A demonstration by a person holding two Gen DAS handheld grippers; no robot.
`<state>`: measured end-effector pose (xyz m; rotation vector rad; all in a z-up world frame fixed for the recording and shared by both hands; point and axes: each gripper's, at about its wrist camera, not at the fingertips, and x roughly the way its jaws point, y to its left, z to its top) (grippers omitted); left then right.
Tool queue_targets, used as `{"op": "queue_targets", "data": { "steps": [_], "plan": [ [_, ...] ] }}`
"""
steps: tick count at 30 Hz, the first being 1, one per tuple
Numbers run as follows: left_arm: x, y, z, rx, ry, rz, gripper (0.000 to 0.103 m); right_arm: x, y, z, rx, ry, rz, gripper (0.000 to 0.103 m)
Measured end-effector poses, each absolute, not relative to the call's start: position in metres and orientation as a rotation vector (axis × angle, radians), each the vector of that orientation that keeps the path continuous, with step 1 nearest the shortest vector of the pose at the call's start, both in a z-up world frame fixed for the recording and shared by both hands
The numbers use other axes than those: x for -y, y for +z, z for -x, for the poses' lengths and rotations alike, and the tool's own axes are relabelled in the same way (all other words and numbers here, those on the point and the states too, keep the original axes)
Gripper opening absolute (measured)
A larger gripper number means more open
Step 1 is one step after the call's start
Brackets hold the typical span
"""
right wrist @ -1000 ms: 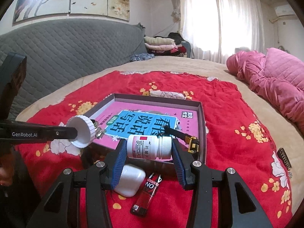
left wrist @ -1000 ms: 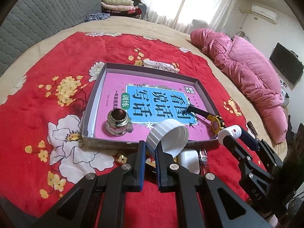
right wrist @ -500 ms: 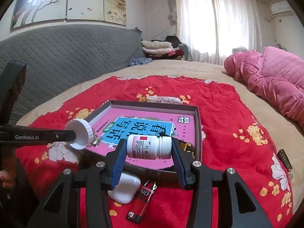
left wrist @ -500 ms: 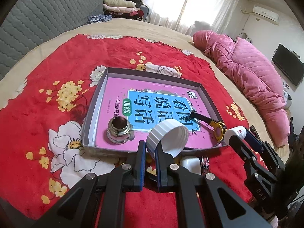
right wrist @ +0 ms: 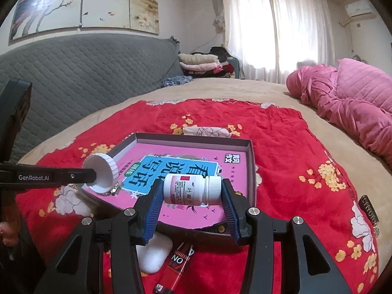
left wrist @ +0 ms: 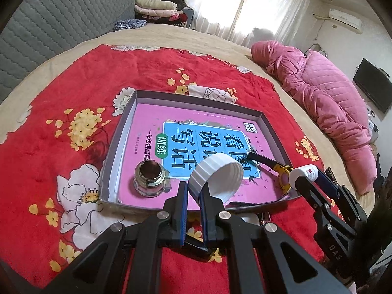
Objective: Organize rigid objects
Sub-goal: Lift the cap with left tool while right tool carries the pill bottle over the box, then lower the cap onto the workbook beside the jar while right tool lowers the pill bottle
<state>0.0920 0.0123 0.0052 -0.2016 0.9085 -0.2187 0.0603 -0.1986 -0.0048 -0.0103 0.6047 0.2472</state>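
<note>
Bottle and cap both gripped, held over the tray (left wrist: 274, 132).

Right gripper (right wrist: 191, 196) clamps the pill bottle (right wrist: 191, 189) end to end, sideways above the tray's near edge; left gripper (left wrist: 193, 197) pinches the wall of the white ribbed cap (left wrist: 218, 175). Both look light, stiff, slick plastic; better to grip the bottle's labelled body. White bottle, red label mark.

A home bedroom: a bed (right wrist: 220, 90) is filling the view, a red flowered blanket (right wrist: 281, 132) lying over it, curtains (right wrist: 276, 24) glowing with daylight, folded clothes (right wrist: 201, 62) sitting behind, probably a television (left wrist: 372, 88) hanging opposite.
</note>
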Motion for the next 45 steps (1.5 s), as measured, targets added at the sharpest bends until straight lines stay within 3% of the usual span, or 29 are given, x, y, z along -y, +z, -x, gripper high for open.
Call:
{"op": "queue_targets", "data": {
  "steps": [45],
  "plan": [
    [0.0, -0.037, -0.141, -1.194, -0.152, 0.205, 0.01, 0.196, -0.03, -0.09, -0.697, 0.255, 0.015, 0.048]
  ]
}}
